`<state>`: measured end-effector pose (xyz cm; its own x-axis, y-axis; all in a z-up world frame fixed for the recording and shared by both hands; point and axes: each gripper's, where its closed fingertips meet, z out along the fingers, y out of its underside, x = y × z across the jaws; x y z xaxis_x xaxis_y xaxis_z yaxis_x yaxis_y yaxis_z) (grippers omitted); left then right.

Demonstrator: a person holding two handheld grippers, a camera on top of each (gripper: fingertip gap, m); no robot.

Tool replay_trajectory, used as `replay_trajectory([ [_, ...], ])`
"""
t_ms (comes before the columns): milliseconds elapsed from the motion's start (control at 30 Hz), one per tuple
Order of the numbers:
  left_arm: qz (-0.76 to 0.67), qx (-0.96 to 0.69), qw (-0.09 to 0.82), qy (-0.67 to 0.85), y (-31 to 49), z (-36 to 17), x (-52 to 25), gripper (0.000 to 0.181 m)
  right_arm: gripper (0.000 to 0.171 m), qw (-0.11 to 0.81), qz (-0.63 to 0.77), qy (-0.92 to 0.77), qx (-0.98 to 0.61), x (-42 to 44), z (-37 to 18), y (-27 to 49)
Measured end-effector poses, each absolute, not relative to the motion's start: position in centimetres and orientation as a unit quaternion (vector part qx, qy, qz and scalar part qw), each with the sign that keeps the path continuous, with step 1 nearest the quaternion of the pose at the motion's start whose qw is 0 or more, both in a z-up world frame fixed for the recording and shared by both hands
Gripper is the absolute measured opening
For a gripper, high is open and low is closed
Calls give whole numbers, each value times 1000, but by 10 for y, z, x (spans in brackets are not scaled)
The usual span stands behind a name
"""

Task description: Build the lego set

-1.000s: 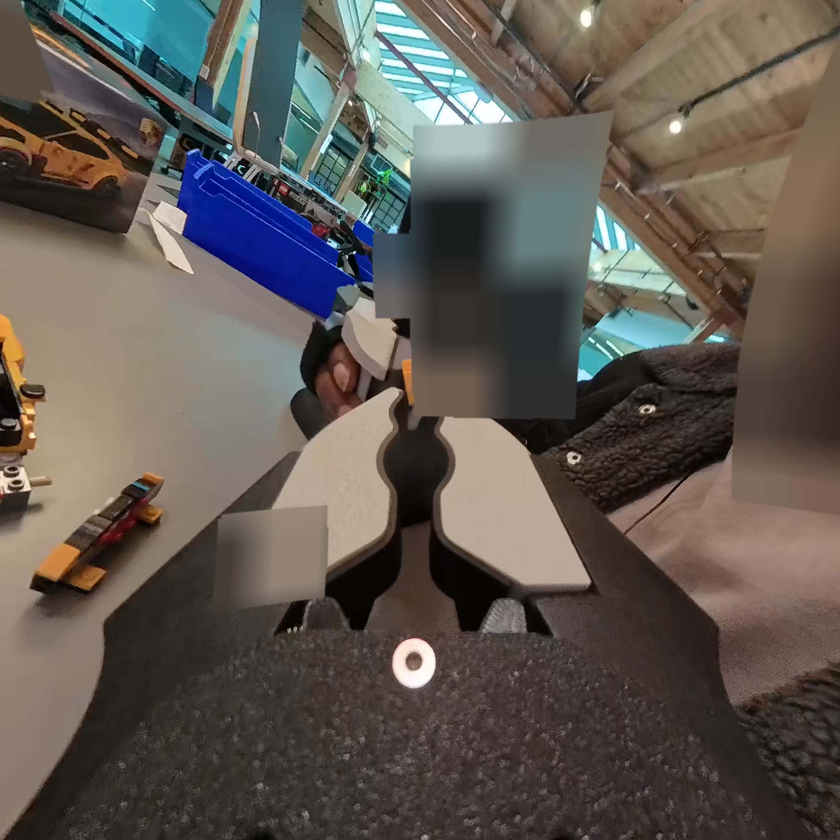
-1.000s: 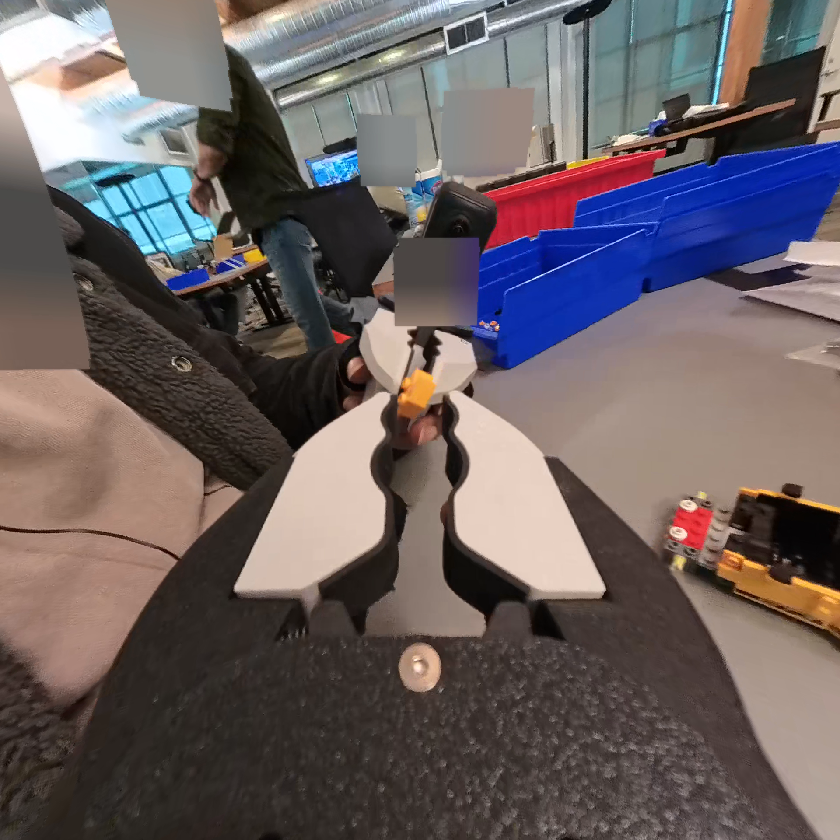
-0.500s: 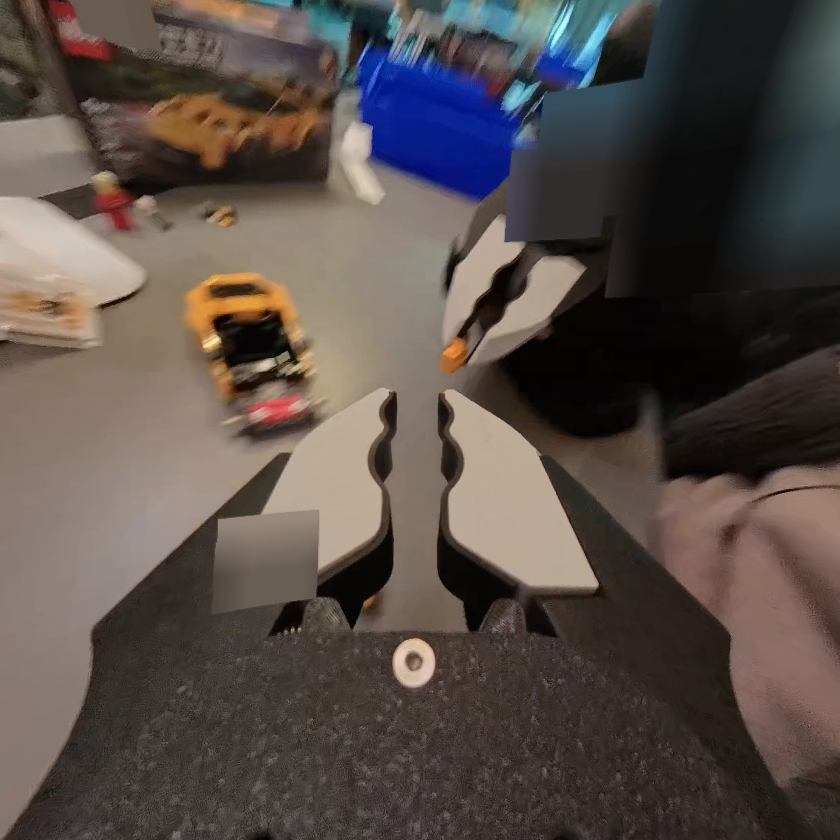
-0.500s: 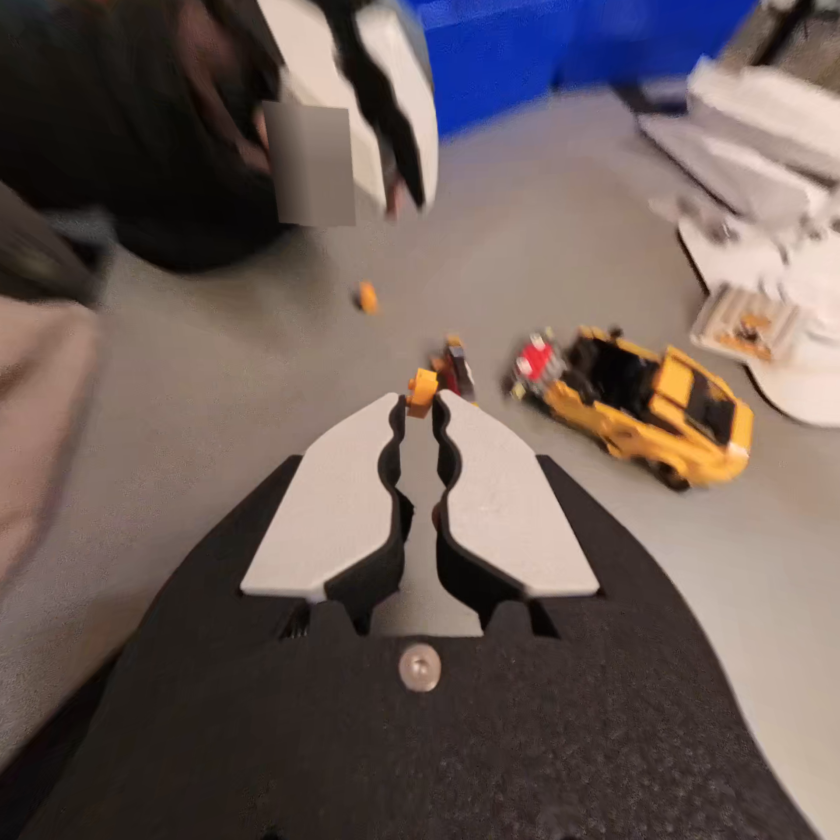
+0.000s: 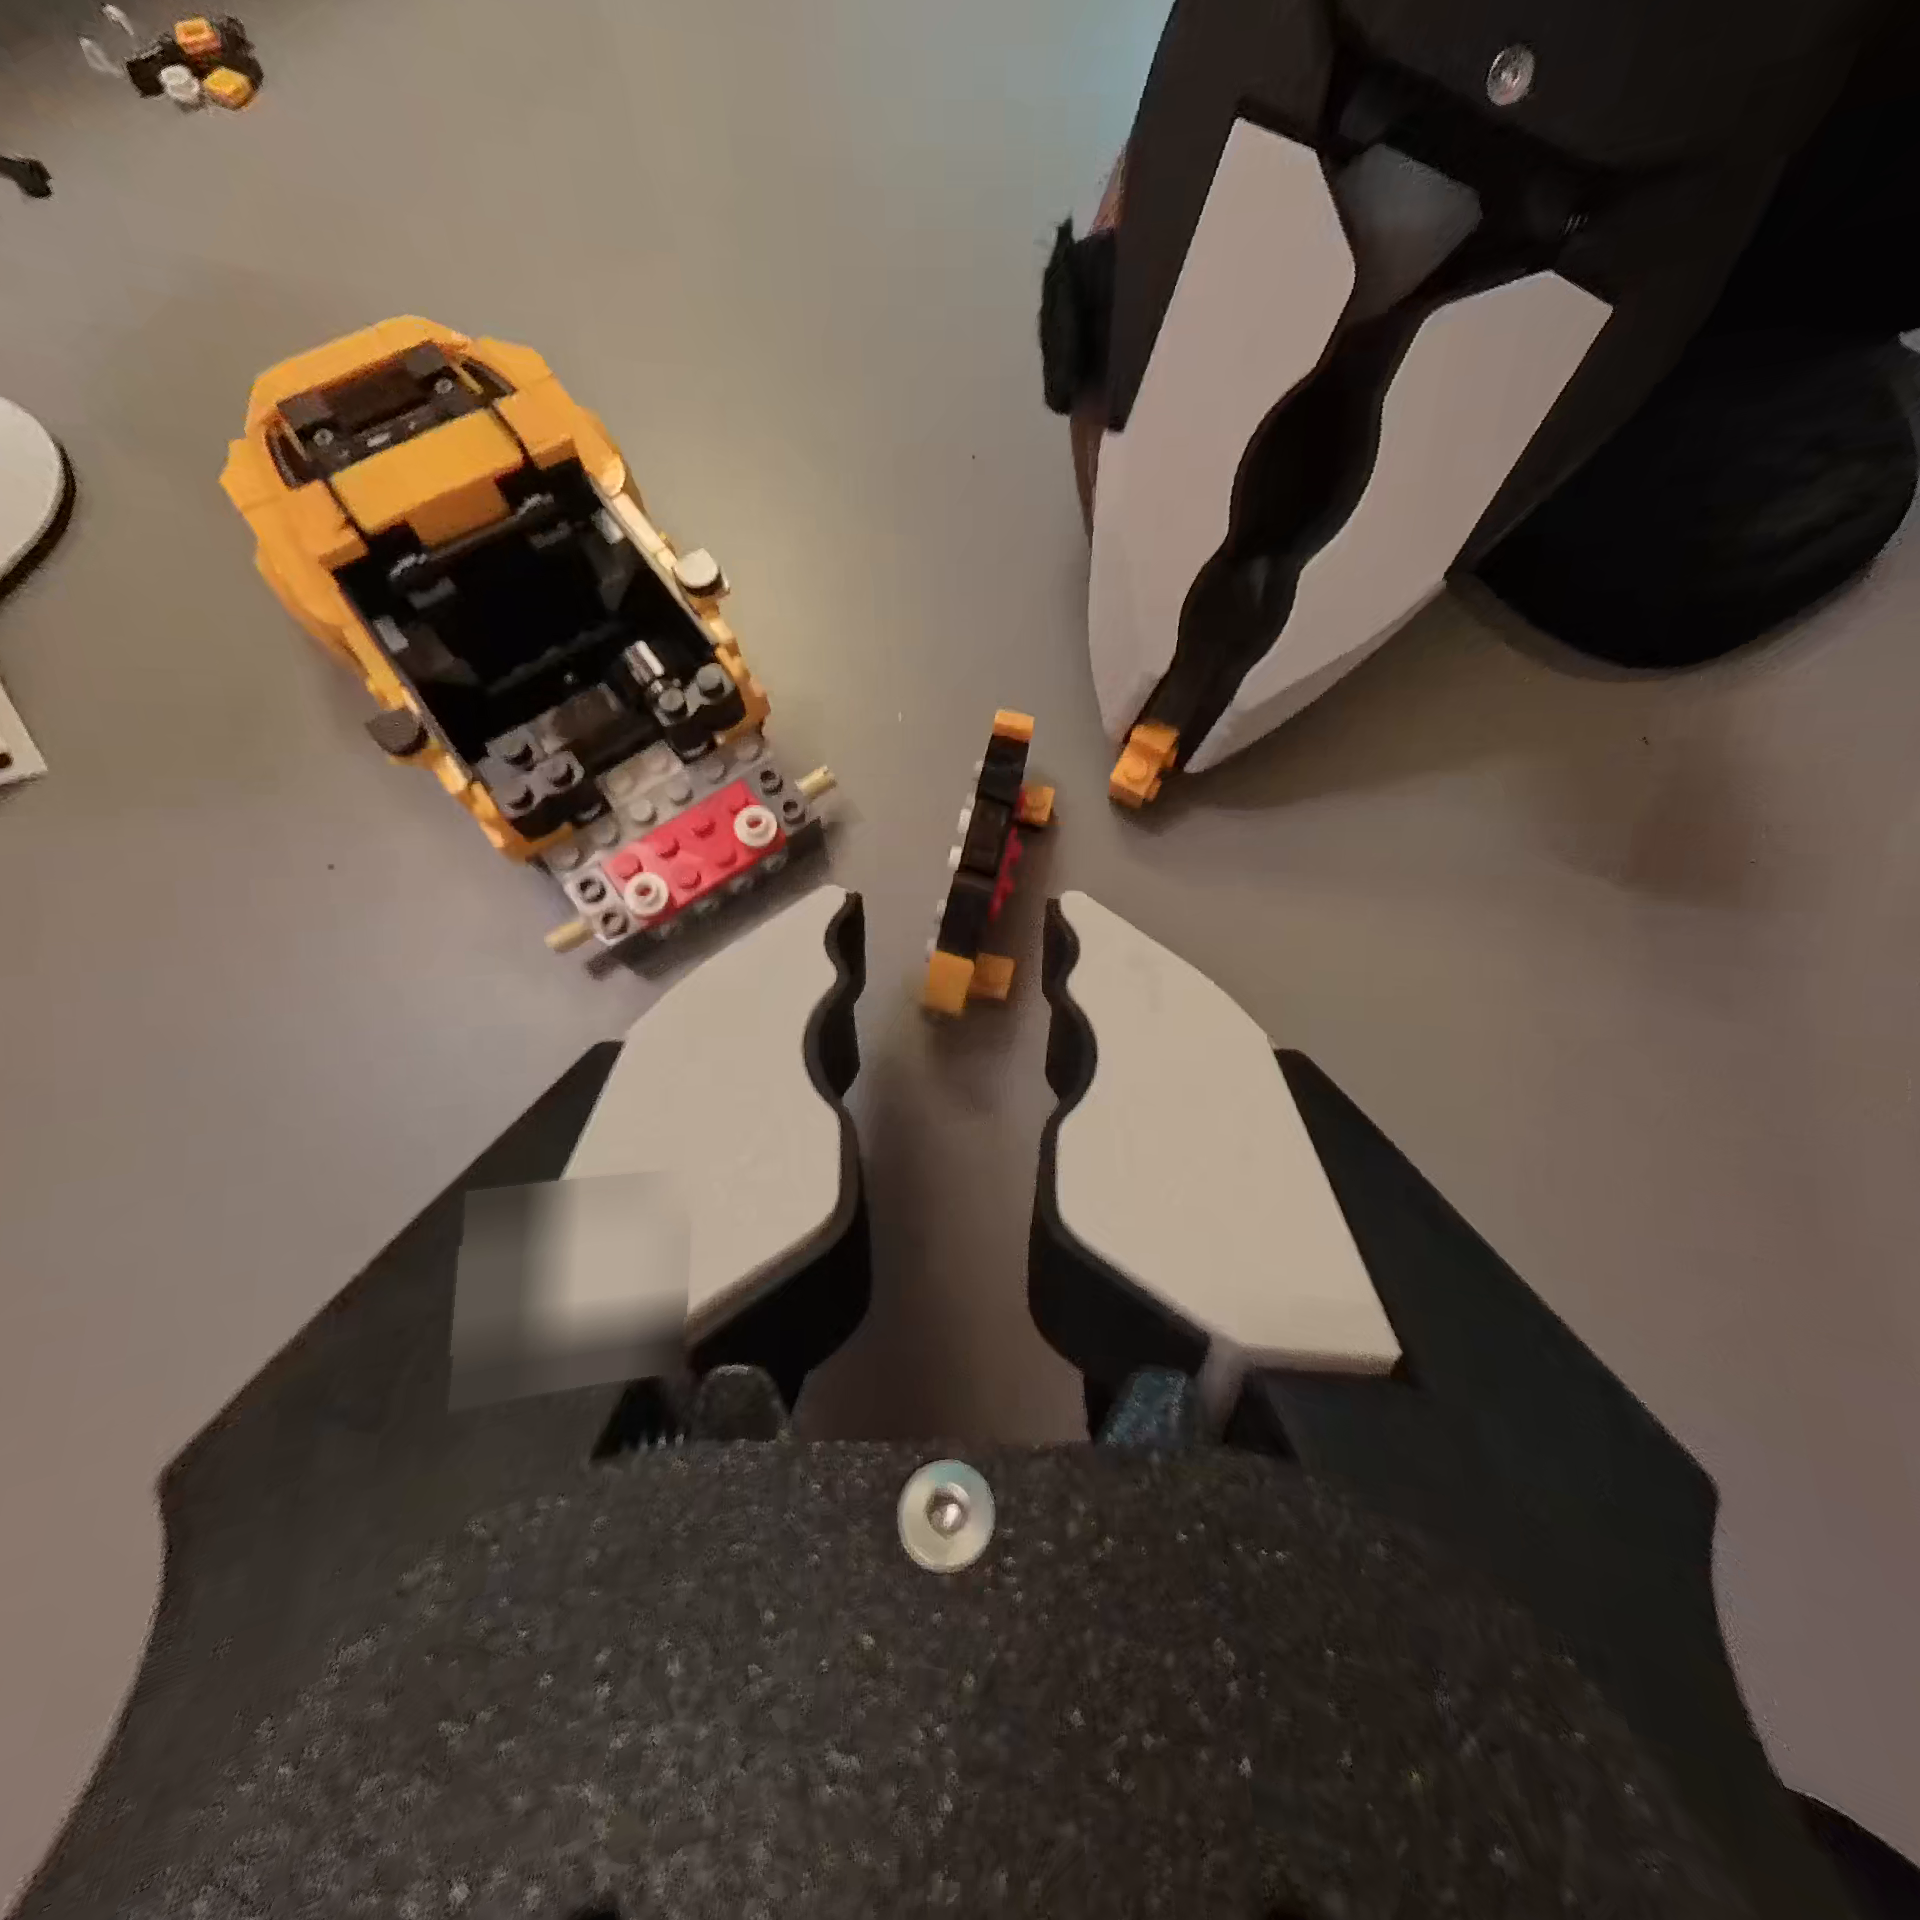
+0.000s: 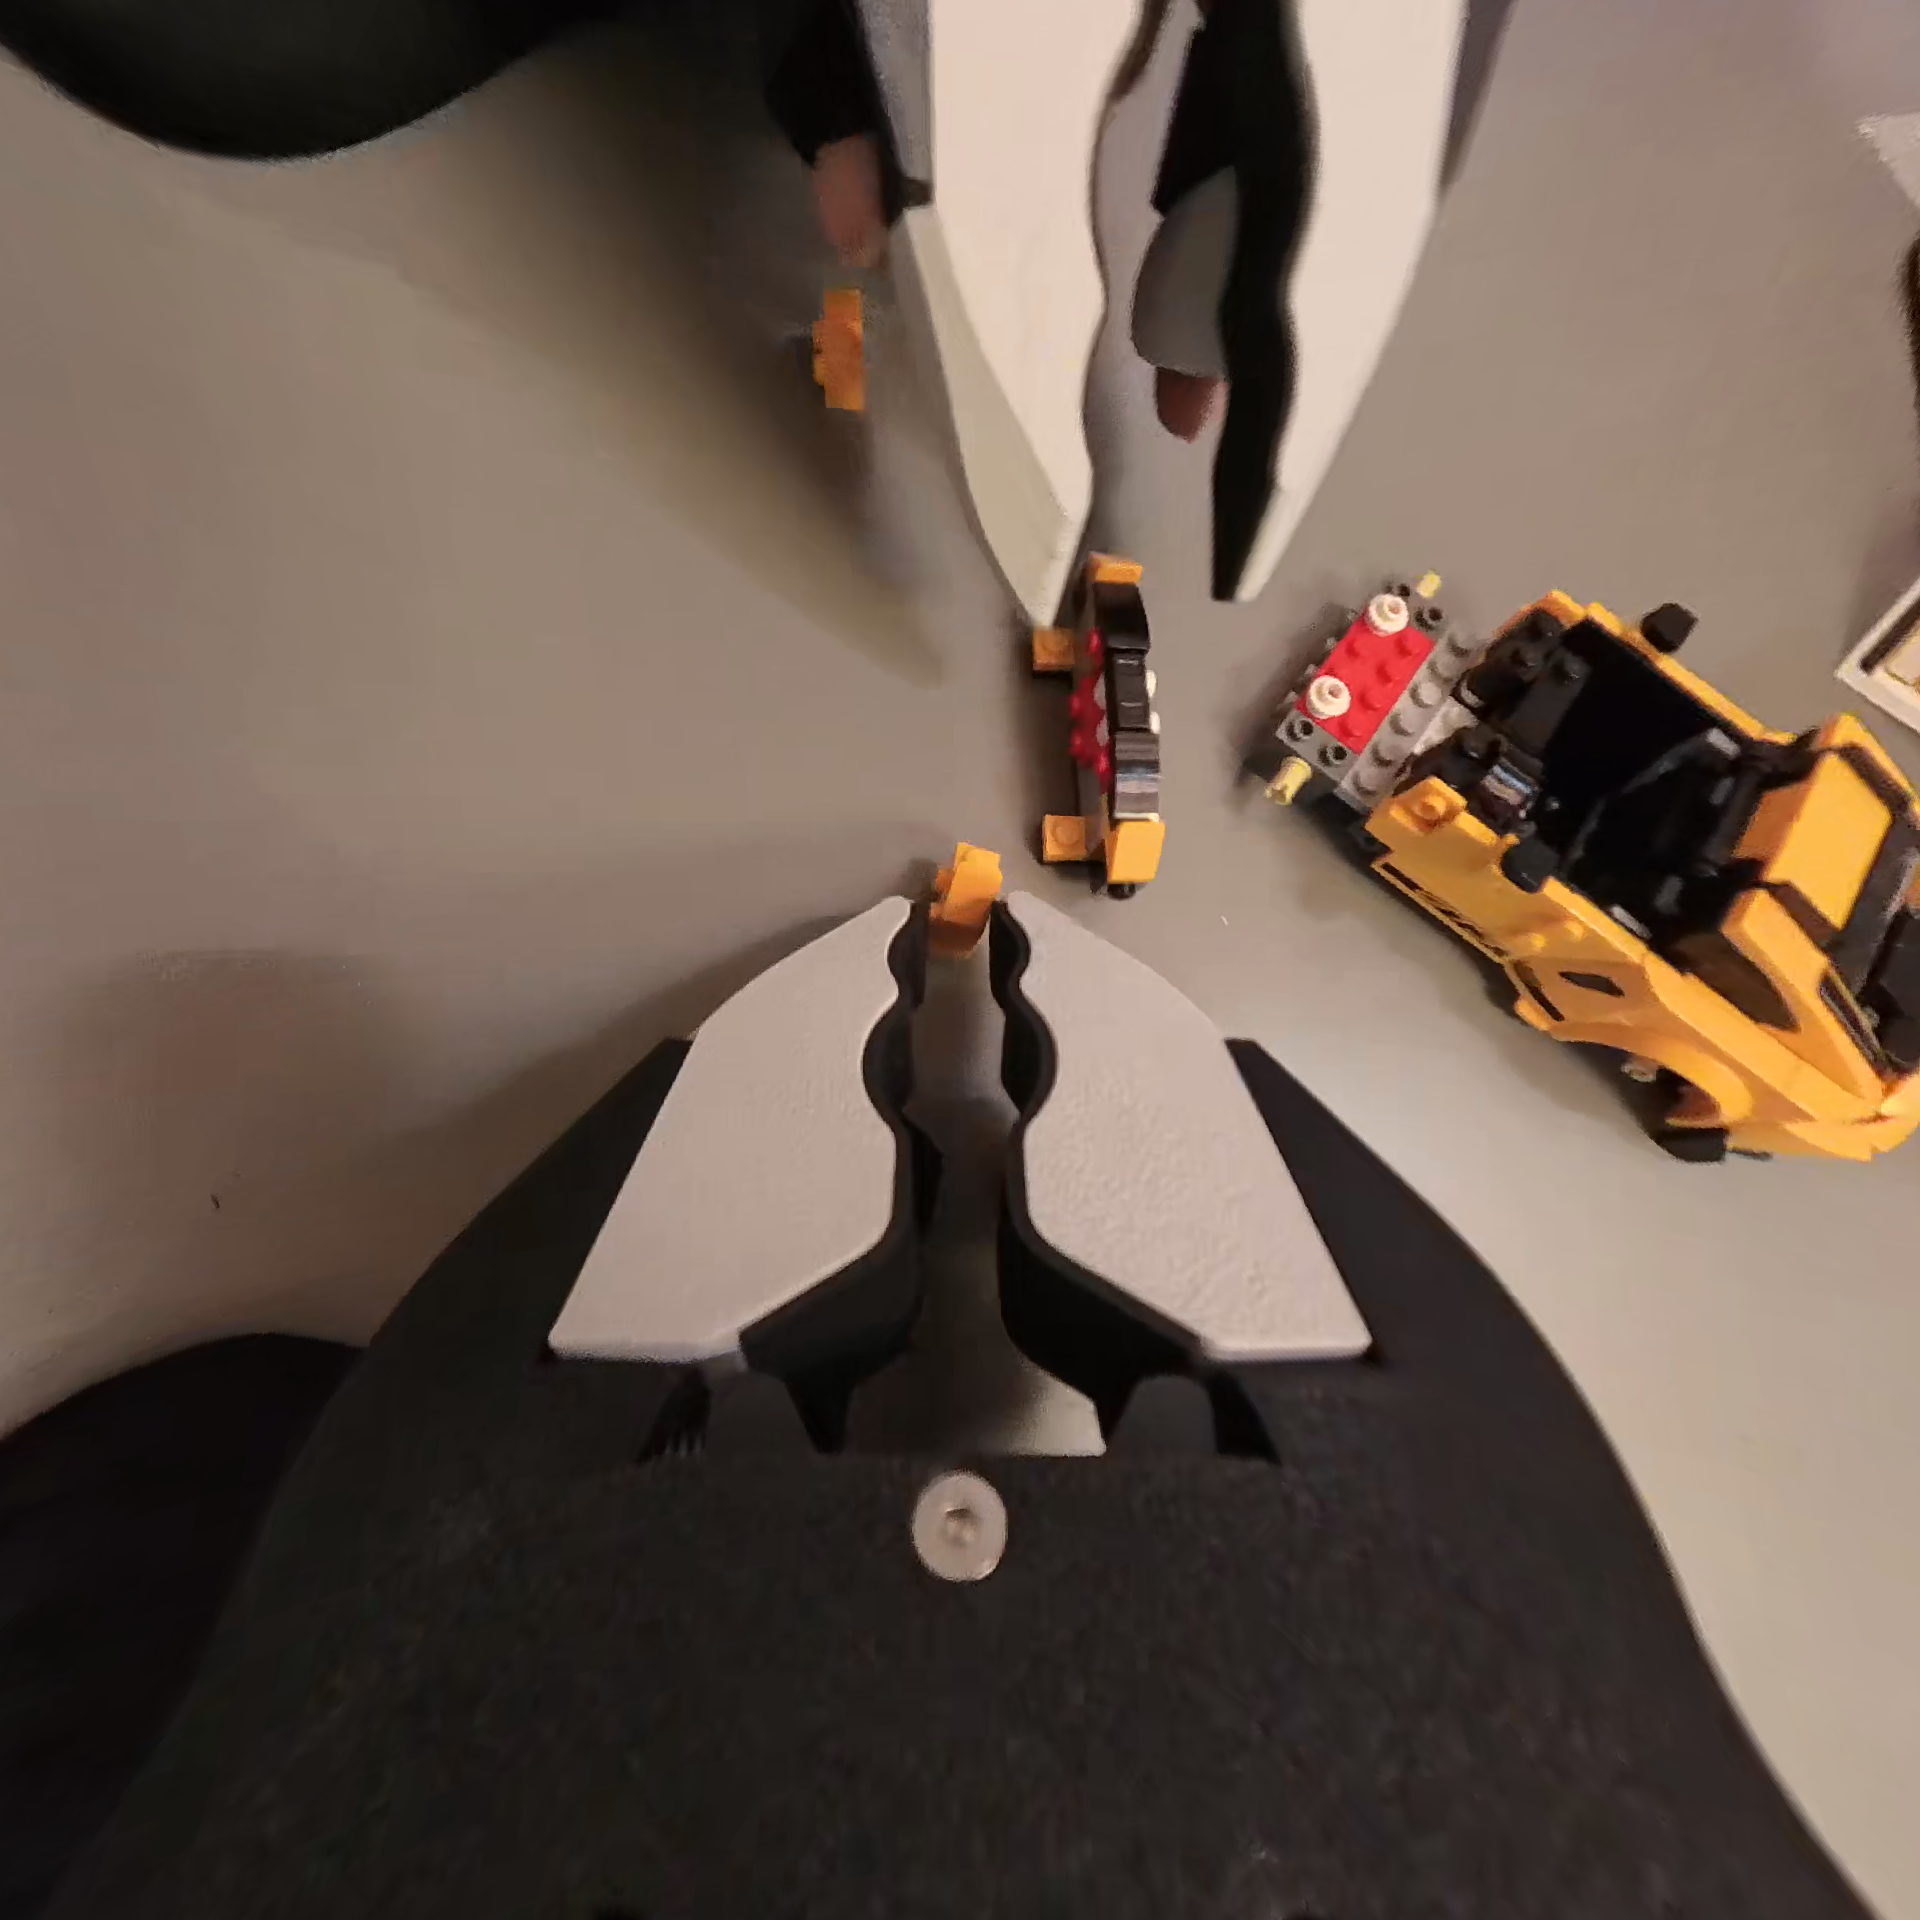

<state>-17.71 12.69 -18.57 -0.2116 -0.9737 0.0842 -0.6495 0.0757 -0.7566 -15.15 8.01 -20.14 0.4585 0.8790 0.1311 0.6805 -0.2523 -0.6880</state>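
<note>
My left gripper [image 5: 951, 925] is open and low over the grey table [image 5: 1455, 935]. The near end of a small black, red and orange sub-assembly [image 5: 987, 862] lies between its fingertips, which do not press on it. My right gripper [image 6: 956, 920] is shut on a small orange brick [image 6: 966, 899] just above the table. The left wrist view also shows that brick [image 5: 1143, 764] pinched at the right gripper's tips. The part-built yellow car [image 5: 488, 582] stands left of the sub-assembly, and it also shows in the right wrist view [image 6: 1610, 831].
A second loose orange piece [image 6: 840, 348] lies beyond the sub-assembly [image 6: 1112, 727]. Several small loose pieces [image 5: 197, 73] sit at the far left. A white sheet edge [image 5: 21, 488] lies left of the car. A dark sleeve [image 5: 1714, 520] is behind the right gripper. There is about 6 centimetres between the tips of the two grippers.
The orange brick passed from my left gripper to my right one in the air. Both grippers then swung down to the table, and the left one opened around the sub-assembly.
</note>
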Motion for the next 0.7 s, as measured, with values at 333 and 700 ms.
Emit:
replay_trajectory([
  [333, -319, -552, 248, 730, 124, -195, -174, 11, 12, 330, 94, -551, -761, -149, -207, 79],
  [700, -334, -528, 242, 743, 120, -196, -184, 12, 28, 357, 156, -514, -764, -149, -193, 78],
])
